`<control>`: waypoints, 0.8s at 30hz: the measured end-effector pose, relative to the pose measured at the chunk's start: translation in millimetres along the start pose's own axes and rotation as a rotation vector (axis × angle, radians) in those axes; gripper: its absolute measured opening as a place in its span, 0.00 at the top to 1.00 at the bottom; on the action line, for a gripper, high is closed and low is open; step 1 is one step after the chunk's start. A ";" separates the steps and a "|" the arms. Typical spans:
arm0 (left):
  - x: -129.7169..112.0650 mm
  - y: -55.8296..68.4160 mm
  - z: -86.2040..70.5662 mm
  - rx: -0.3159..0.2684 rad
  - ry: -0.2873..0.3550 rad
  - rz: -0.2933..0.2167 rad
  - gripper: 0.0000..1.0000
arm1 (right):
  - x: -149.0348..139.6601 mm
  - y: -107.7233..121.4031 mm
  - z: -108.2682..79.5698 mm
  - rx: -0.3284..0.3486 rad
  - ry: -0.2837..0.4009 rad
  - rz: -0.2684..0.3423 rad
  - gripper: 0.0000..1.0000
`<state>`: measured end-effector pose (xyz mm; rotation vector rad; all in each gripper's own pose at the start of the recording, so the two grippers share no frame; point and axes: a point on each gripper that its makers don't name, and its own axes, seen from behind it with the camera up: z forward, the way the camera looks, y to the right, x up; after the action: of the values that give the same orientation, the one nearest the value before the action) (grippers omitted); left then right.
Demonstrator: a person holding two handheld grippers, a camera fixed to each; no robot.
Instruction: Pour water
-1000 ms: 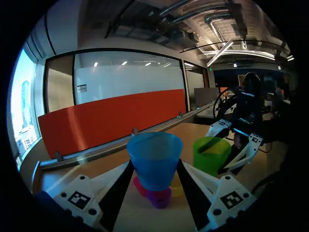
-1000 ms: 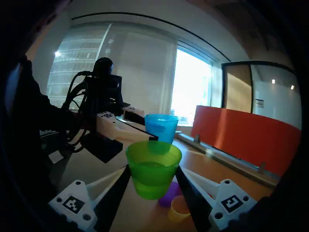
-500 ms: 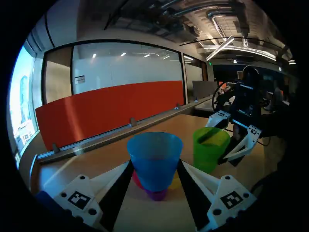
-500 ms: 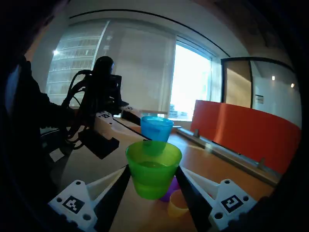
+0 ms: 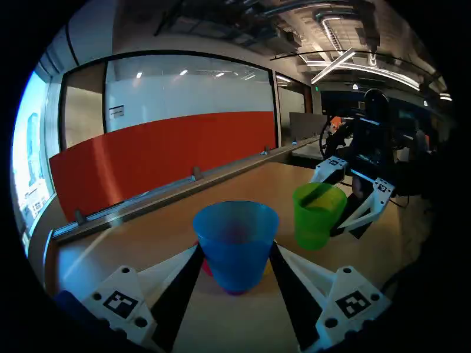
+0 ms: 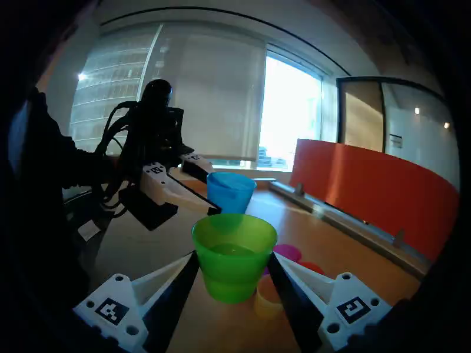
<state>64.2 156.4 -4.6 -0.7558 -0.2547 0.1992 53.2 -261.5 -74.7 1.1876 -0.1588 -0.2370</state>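
Water (image 6: 231,249) is in the green cup (image 6: 234,276) gripped by my right jaws, blue cup (image 5: 236,253) gripped by my left jaws.

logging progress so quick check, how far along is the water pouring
Done: both cups are grasped and lifted off the table, the left gripper shut on the blue cup, the right gripper shut on the green cup, which seems to hold liquid. In hand: both cups held upright, close together. Left: the pour itself; neither cup is tilted and no stream shows.
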 end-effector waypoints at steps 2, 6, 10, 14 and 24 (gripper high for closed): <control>-2.6 1.4 0.7 -0.005 -0.007 0.004 0.21 | -3.4 0.5 -1.3 0.003 -0.011 0.004 0.15; -7.6 3.3 2.2 -0.015 -0.022 0.004 0.21 | -10.3 0.9 -3.9 0.009 -0.030 0.007 0.15; -13.3 6.0 3.9 -0.028 -0.036 -0.003 0.21 | -18.1 1.4 -6.4 0.012 -0.055 0.011 0.15; -19.3 6.7 5.2 -0.032 -0.050 -0.004 0.21 | -25.2 3.1 -8.9 0.012 -0.077 0.020 0.14; -36.1 15.6 9.5 -0.062 -0.089 -0.003 0.21 | -38.9 8.5 -14.2 0.016 -0.116 0.037 0.14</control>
<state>25.7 164.0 -14.5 -0.8084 -0.3482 0.2231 20.0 -235.4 -71.9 1.1865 -0.2844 -0.2729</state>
